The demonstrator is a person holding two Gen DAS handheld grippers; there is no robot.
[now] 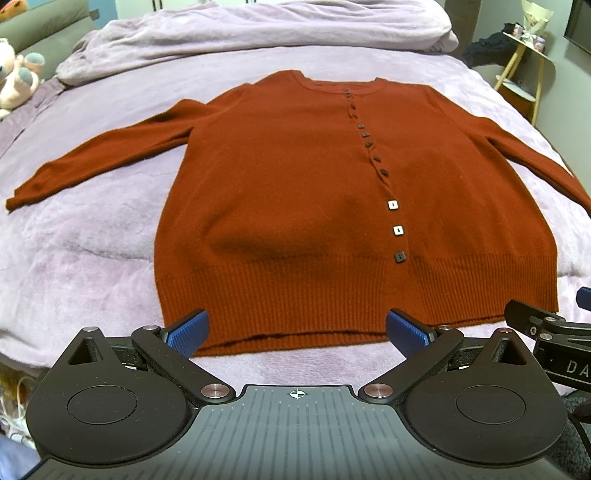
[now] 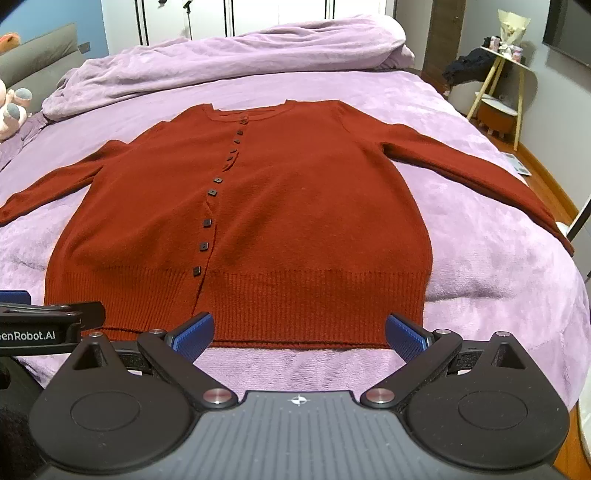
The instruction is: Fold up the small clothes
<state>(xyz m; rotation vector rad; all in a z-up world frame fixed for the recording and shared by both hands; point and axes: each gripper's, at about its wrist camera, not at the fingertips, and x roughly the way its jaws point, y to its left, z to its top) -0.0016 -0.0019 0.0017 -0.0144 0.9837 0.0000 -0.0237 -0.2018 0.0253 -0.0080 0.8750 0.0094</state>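
Note:
A rust-red buttoned cardigan (image 1: 303,192) (image 2: 280,206) lies flat and face up on the purple bed cover, collar away from me, both sleeves spread out to the sides. My left gripper (image 1: 297,332) hovers open over the ribbed hem, left of the button line, its blue pads wide apart with nothing between them. My right gripper (image 2: 299,334) is open too, at the hem's right half, holding nothing. Each gripper shows at the edge of the other's view: the right one (image 1: 546,332), the left one (image 2: 44,317).
A bunched purple duvet (image 1: 258,33) lies across the far end of the bed (image 2: 498,266). Plush toys (image 1: 14,77) sit at the far left. A small wooden side table (image 2: 506,85) with dark items stands to the right, beyond the bed edge, above the wooden floor.

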